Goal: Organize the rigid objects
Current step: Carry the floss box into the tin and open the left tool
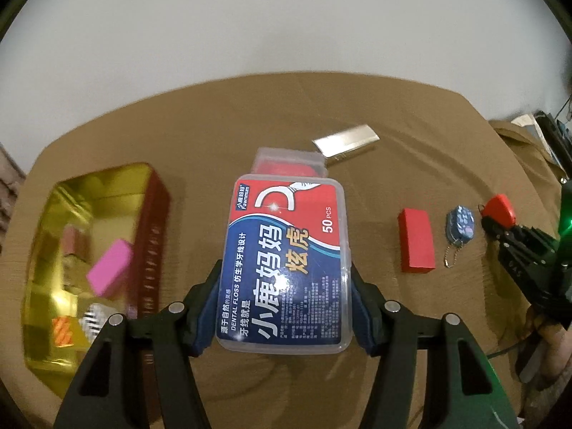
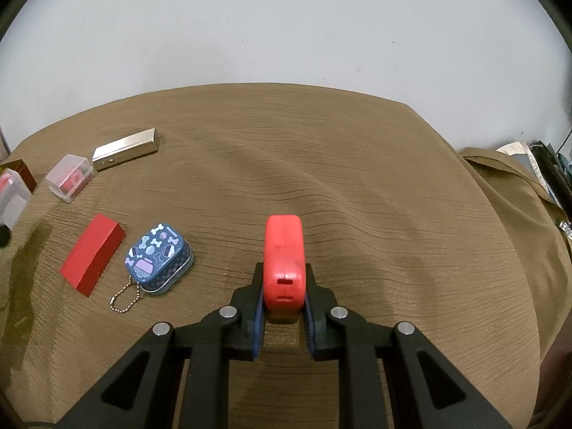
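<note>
A: Tabletop (image 2: 357, 164), gold tin (image 1: 46, 321) at left?
B: Yes. Left claw (image 1: 282, 286) clamps floss box (image 1: 286, 250), lifted beside tin. Right claw (image 2: 284, 296) pinched on red case (image 2: 284, 250), resting on cloth.

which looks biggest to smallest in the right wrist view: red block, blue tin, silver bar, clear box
1. red block
2. blue tin
3. silver bar and clear box: look alike, and both lie farther from the camera, so unranked.

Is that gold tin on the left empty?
No. The open gold tin already holds a pink block and a few smaller items, too blurred to name.
</note>
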Available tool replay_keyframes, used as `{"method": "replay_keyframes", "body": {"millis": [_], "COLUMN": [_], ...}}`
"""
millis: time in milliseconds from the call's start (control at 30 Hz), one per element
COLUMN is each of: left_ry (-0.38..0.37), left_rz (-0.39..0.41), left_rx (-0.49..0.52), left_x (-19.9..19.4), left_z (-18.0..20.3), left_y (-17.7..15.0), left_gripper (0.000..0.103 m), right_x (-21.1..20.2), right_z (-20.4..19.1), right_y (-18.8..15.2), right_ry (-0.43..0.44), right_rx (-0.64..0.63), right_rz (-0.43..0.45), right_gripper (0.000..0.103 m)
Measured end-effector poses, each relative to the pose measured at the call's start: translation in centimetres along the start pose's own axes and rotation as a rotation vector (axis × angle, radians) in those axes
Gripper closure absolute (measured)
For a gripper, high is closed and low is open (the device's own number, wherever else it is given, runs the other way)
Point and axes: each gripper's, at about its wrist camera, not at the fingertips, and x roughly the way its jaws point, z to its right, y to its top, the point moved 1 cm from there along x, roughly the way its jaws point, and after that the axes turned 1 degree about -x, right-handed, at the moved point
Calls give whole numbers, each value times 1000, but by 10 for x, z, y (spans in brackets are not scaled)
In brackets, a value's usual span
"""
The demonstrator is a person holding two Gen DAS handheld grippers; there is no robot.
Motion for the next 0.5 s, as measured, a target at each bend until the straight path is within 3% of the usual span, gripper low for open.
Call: {"method": "replay_keyframes", "body": {"millis": [267,500], "left_ry": [76,137], "left_rz": [36,31], "left_rx": [-77,-169], "left_x": [-6,15], "left_z": [-8,-22], "left_y": [2,-13], "left_gripper": [46,46], "right_x": [0,0], "right_z": [2,1], "right_y": [0,0], "right_ry": [2,-3], "right_rx": [3,1], "right_rz": [-1,-1], "right_gripper": [85,85]}}
